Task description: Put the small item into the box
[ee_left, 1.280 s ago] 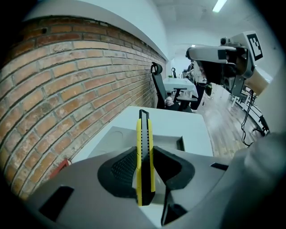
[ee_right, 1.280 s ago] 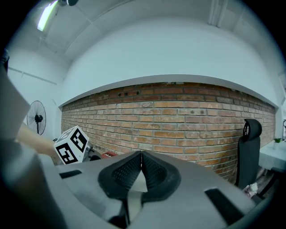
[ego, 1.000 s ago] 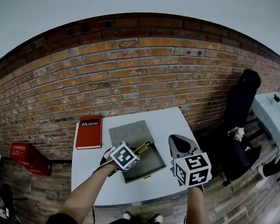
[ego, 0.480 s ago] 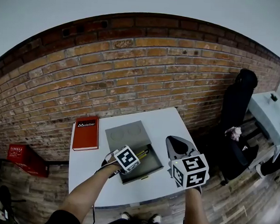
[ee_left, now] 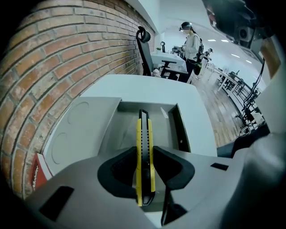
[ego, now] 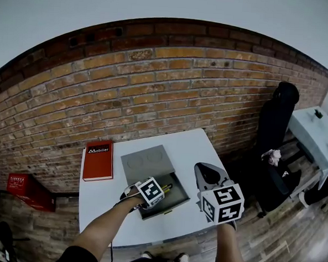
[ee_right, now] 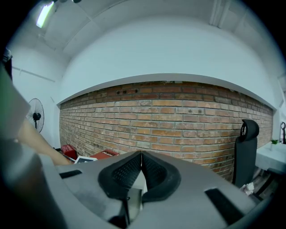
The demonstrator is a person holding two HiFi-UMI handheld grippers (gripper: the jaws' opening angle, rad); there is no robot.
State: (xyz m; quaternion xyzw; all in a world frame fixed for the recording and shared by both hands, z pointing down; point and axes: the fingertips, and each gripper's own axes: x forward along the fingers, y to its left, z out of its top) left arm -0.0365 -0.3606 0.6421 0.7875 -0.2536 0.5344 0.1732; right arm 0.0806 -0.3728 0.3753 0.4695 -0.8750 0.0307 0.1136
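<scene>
Head view: a grey box point(ego: 178, 196) stands on the white table point(ego: 98, 207), about midway between its left and right edges and nearer the front edge than the back. Its flat lid point(ego: 143, 161), marked with two circles, lies open on the side towards the table's back edge and adjoins the box. A red book point(ego: 98, 160) lies at the back left corner, just beside the lid. The left gripper point(ego: 161, 189) points steeply down over the box's left half and carries a yellow and black utility knife point(ego: 167, 186) whose free end reaches over the inside of the box. The right gripper point(ego: 207, 170) is held above the table's right edge, beside the box and apart from it.

Left gripper view: the left gripper point(ee_left: 144, 157) has its pads clamped on the utility knife point(ee_left: 144, 134), which stands on edge between them and runs straight out along the jaws. The knife's far end is over the floor of the box point(ee_left: 120, 127), inside its walls; whether it touches the floor I cannot tell. The lid point(ee_left: 78, 132) lies flat to the left.

Right gripper view: the right gripper point(ee_right: 141, 155) is clenched, pads together with nothing between them. It faces the brick wall point(ee_right: 170, 116), with the red book point(ee_right: 105, 154) low at the left.
</scene>
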